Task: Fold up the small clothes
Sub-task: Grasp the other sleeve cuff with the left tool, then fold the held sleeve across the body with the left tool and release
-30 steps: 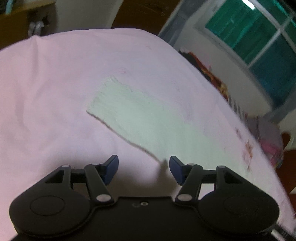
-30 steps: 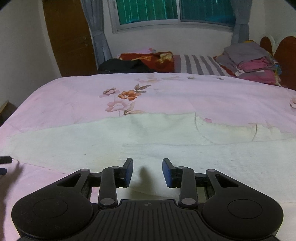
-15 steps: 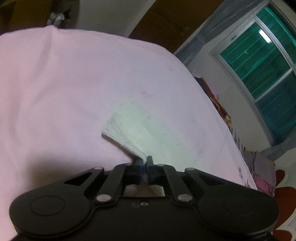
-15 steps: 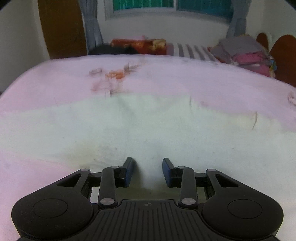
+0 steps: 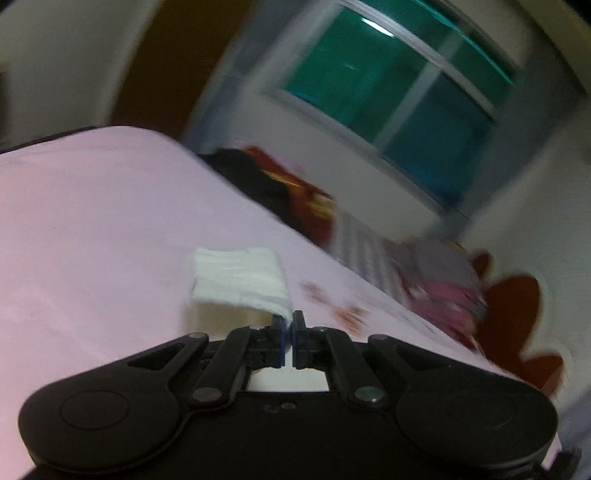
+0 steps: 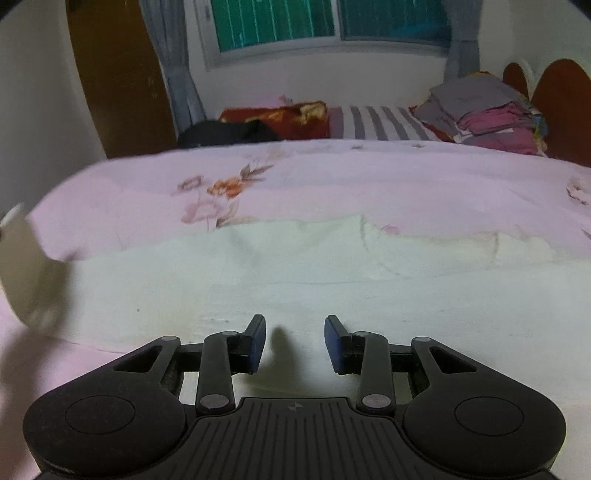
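A white garment (image 6: 332, 273) lies spread flat across the pink bedsheet (image 6: 369, 177). My left gripper (image 5: 289, 325) is shut on one end of the white garment (image 5: 240, 280) and holds it lifted off the bed, the cloth curling over. That lifted end shows at the left edge of the right wrist view (image 6: 33, 273). My right gripper (image 6: 294, 339) is open, low over the near edge of the garment, with nothing between its blue pads (image 6: 257, 345).
A pile of folded clothes (image 6: 487, 114) lies at the back right by a brown headboard (image 6: 557, 96). A red blanket (image 6: 280, 118) and a black item (image 6: 225, 133) lie at the far edge under the window (image 6: 325, 22).
My left gripper closed on the garment's end and has lifted it up and swung it toward the window. My right gripper stayed open and barely moved.
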Tool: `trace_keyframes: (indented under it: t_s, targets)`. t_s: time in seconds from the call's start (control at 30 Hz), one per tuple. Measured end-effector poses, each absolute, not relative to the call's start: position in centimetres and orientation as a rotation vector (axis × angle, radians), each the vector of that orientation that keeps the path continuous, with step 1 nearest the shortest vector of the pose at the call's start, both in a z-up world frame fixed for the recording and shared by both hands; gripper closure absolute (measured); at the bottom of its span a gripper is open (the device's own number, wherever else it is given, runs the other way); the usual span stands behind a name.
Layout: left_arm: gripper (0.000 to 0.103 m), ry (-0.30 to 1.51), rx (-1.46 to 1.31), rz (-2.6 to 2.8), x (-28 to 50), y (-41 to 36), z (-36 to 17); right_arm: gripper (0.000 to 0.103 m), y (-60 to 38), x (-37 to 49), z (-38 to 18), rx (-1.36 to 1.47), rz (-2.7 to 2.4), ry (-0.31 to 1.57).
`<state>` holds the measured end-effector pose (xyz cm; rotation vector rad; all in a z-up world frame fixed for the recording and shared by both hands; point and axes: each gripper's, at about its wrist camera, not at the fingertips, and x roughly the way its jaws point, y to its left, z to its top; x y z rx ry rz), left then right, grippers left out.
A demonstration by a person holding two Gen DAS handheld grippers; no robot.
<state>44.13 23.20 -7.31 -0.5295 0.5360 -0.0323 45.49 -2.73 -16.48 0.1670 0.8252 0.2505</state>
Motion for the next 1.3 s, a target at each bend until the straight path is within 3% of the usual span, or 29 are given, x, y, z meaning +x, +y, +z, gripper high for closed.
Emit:
trace_keyframes:
  t_s: [0.23, 0.43, 0.5, 0.53, 0.63, 0.67, 0.7, 0.73, 1.07, 1.13, 1.17, 1.2, 1.23, 1.3]
  targets:
    - [0.100, 0.633, -0.439, -0.301, 46.3, 9.0, -7.6, 0.068, -8.8, 43.4, -15.0, 0.202, 0.194, 0.800]
    - [0.099, 0.735, -0.355, -0.412, 45.7, 0.4, -12.2, 0.068, -15.0, 41.8, -14.9, 0.229, 0.136, 0.809]
    - [0.093, 0.786, -0.301, -0.427, 45.3, -1.6, -13.8, 0.068, -16.4, 41.4, -14.9, 0.234, 0.132, 0.812]
    - [0.082, 0.807, -0.275, -0.419, 45.0, -2.1, -14.4, 0.068, -17.0, 41.3, -15.0, 0.239, 0.129, 0.815]
    - [0.071, 0.849, -0.236, -0.395, 43.3, -2.4, -15.1, 0.066, -18.0, 40.9, -15.1, 0.271, 0.151, 0.823]
    - [0.061, 0.849, -0.228, -0.382, 42.9, -2.1, -15.0, 0.049, -18.1, 40.9, -15.1, 0.283, 0.159, 0.824]
    - [0.055, 0.832, -0.218, -0.359, 42.3, -1.5, -14.9, 0.022, -18.2, 40.8, -15.0, 0.293, 0.166, 0.819]
    - [0.046, 0.813, -0.207, -0.325, 41.8, -0.7, -14.5, 0.016, -18.2, 40.7, -15.0, 0.298, 0.169, 0.807]
    - [0.046, 0.838, -0.186, -0.133, 39.0, 5.5, -15.1, 0.016, -13.7, 42.0, -15.8, 0.313, 0.306, 0.852]
    - [0.046, 0.851, -0.196, -0.111, 38.9, 6.3, -15.5, 0.017, -13.1, 42.4, -16.2, 0.322, 0.307, 0.871]
    - [0.046, 0.851, -0.195, -0.100, 38.8, 6.6, -15.7, 0.035, -12.8, 42.6, -16.4, 0.310, 0.298, 0.880]
    - [0.047, 0.854, -0.191, -0.087, 38.8, 6.8, -15.9, 0.061, -12.5, 42.8, -16.6, 0.304, 0.300, 0.893]
    - [0.047, 0.855, -0.191, -0.083, 38.8, 7.0, -16.0, 0.068, -12.4, 42.9, -16.8, 0.305, 0.300, 0.905]
    - [0.047, 0.851, -0.186, -0.082, 38.8, 7.2, -16.2, 0.070, -12.4, 43.2, -17.1, 0.309, 0.286, 0.913]
